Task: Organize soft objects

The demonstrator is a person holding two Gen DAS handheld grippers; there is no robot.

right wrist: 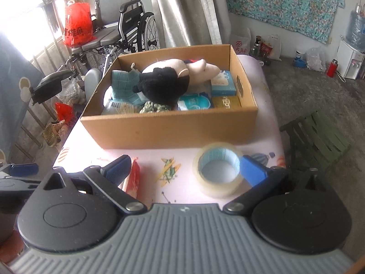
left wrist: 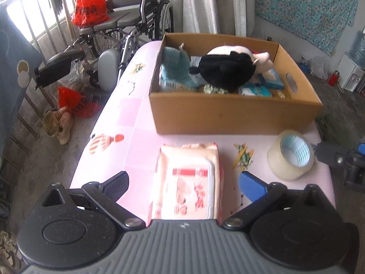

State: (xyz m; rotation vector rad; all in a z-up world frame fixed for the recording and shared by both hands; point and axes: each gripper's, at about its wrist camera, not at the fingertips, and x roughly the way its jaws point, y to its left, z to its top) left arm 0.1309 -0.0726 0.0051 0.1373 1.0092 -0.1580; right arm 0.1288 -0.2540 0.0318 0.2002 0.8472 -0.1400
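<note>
Left wrist view: left gripper [left wrist: 183, 182], fingers spread, straddles the wipes pack [left wrist: 187, 182] at lower centre. Right gripper [right wrist: 187, 171], also spread, has the tape roll [right wrist: 219, 171] against its right finger; cardboard box [right wrist: 168, 130] above.

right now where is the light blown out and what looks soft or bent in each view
Left wrist view: window at upper left is overexposed, plush toy in the cardboard box slightly soft, table edge bowed by fisheye. Right wrist view: window glare whites out the left side, tape roll fairly sharp.
</note>
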